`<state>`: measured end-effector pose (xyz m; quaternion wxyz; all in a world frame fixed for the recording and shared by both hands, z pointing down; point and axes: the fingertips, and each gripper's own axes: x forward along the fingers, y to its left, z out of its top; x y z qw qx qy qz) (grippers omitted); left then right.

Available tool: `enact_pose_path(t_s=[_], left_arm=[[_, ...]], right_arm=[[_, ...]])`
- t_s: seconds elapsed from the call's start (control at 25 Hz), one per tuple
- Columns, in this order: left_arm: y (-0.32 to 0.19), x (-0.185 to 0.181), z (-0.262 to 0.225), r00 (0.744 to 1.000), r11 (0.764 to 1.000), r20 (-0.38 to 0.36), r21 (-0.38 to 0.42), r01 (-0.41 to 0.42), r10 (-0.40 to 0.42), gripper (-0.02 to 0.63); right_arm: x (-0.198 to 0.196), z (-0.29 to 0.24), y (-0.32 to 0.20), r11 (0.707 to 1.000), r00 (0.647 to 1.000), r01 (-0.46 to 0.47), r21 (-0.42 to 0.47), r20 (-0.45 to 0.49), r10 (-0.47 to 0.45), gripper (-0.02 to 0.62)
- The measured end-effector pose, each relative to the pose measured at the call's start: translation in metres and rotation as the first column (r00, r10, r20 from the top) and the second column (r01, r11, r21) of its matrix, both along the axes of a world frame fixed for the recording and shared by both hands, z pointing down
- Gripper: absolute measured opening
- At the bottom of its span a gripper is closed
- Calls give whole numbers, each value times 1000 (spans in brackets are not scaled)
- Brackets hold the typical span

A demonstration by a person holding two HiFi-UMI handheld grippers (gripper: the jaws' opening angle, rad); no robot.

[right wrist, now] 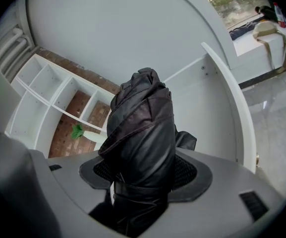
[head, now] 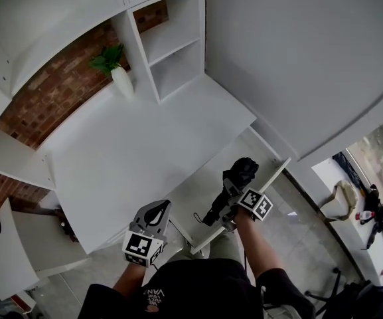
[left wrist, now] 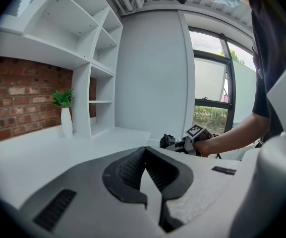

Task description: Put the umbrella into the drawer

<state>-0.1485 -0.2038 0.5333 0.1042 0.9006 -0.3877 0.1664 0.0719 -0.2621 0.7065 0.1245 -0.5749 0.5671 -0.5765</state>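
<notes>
My right gripper point(head: 229, 195) is shut on a folded black umbrella point(head: 236, 179) and holds it over the open white drawer point(head: 275, 173) under the desk's right end. In the right gripper view the umbrella point(right wrist: 143, 133) stands up between the pads of my right gripper point(right wrist: 143, 185), its bunched fabric hiding much of the drawer point(right wrist: 232, 108) behind it. My left gripper point(head: 156, 212) hovers by the desk's front edge, left of the drawer, shut with nothing in it. In the left gripper view my left gripper point(left wrist: 150, 180) faces the umbrella point(left wrist: 169, 142) far ahead.
The white desk point(head: 131, 158) spans the middle. A green plant in a white vase point(head: 117, 70) stands at its back beside white shelves point(head: 171, 42) and a brick wall. A window sill with a beige bag point(head: 340, 195) lies at the right.
</notes>
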Motion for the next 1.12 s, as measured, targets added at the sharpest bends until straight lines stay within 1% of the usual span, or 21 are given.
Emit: enact_pose_path(t_s=[0.12,0.32,0.4,0.64,0.92,1.12], left_arm=[[-5,0,4,999,999,7,-16,35,-34,6],[-12,5,10,995,995,22,-43,95,-94,6],[-16,9,14,993,992,31,-48,116,-114,6],[-26,23,21,989,987,42,-75,145,-142,6],[-35,28,35,985,981,51,-95,172,-168,6],[-40,31,39,983,978,55,-102,180,-175,6]], right_arm=[[2,26,-13,998,1000,0,-67,-9,0,281],[7,65,-29,985,995,42,-168,-81,-56,281],[10,79,-37,978,993,49,-205,-95,-70,281],[21,111,-52,954,989,43,-297,-126,-83,282],[25,132,-62,932,983,41,-360,-152,-102,284],[27,140,-65,925,981,38,-378,-160,-106,290]])
